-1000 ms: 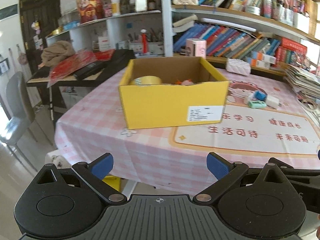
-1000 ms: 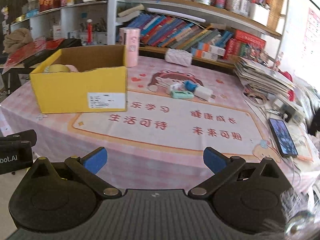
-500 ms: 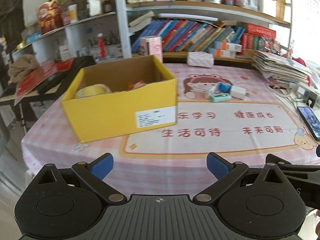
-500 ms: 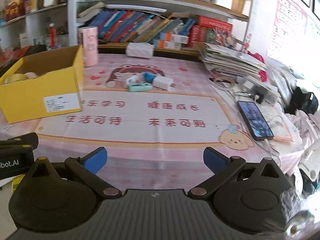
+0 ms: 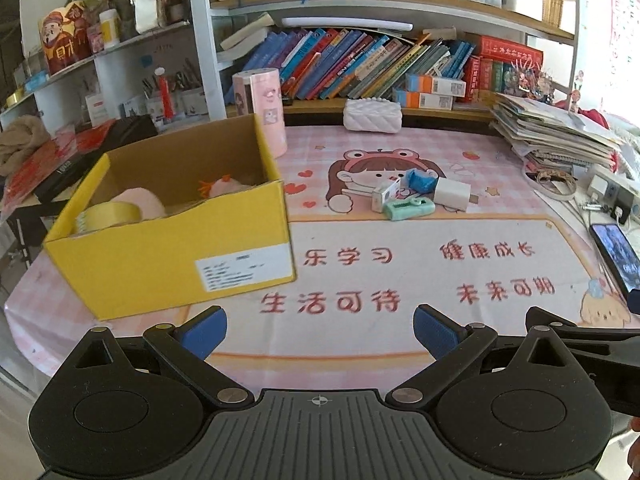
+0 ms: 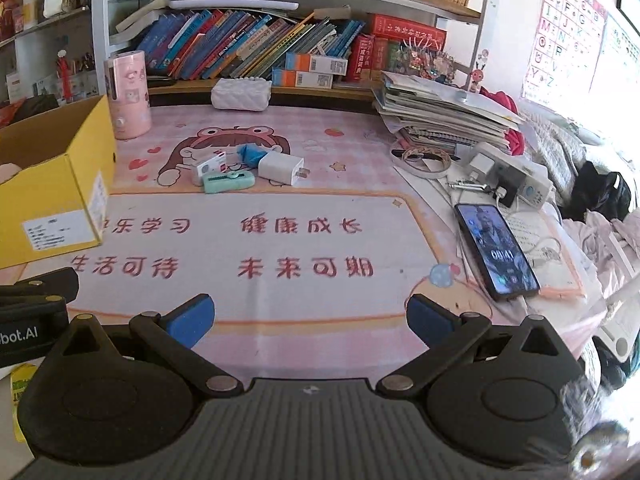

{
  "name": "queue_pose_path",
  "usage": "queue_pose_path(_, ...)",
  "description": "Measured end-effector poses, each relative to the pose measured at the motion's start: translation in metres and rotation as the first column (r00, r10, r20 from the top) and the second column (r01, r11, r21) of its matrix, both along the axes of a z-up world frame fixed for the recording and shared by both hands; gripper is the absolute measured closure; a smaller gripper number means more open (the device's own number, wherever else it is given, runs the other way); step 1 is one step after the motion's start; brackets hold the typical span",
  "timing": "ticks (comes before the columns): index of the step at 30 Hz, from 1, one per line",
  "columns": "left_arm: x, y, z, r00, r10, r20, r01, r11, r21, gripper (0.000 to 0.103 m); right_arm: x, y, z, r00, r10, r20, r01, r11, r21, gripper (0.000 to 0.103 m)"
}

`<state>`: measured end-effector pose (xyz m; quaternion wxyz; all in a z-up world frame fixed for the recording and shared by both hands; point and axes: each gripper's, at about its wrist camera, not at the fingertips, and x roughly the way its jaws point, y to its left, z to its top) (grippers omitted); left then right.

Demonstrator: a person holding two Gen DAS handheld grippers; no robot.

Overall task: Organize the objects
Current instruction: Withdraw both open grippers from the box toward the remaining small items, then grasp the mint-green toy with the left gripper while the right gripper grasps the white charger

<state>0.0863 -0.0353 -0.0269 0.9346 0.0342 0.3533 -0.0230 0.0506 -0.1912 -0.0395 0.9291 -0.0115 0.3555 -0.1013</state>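
A yellow cardboard box stands open on the left of the table; it also shows in the right wrist view. Inside lie a tape roll and a pink soft toy. A small pile lies mid-table: a white charger, a mint green case, a blue wrapped piece and a small white box. My left gripper and my right gripper are both open and empty, above the table's near edge.
A pink cylinder stands behind the box. A white quilted pouch lies by the bookshelf. A stack of papers, a power strip and a phone lie at the right. The pink mat covers the table.
Both grippers have swung to the right and moved closer over the table. The box has shifted left in both views and the small pile looks nearer. Both stay open.
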Motion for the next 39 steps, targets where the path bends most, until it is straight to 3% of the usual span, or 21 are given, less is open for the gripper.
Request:
queue_pose_path(17, 0.073, -0.056, -0.006, 0.997, 0.074, -0.013, -0.074, 0.997, -0.030, 0.003, 0.097, -0.066, -0.008, 0.995, 0.096, -0.039, -0.093, 0.994, 0.059, 0.002)
queue_pose_path(26, 0.101, -0.073, -0.003, 0.995, 0.099, -0.003, -0.099, 0.995, -0.033, 0.003, 0.135, -0.095, -0.004, 0.991, 0.132, -0.010, -0.130, 0.985, 0.117, 0.008)
queue_pose_path(31, 0.116, -0.085, -0.007, 0.996, 0.085, -0.003, -0.086, 0.996, -0.023, 0.007, 0.156, -0.109, -0.008, 0.986, 0.162, -0.027, -0.155, 0.974, 0.166, 0.016)
queue_pose_path(39, 0.141, -0.095, -0.024, 0.994, 0.099, -0.047, -0.098, 0.995, 0.008, 0.010, 0.200, -0.109, -0.017, 0.967, 0.252, -0.024, -0.243, 0.950, 0.194, 0.023)
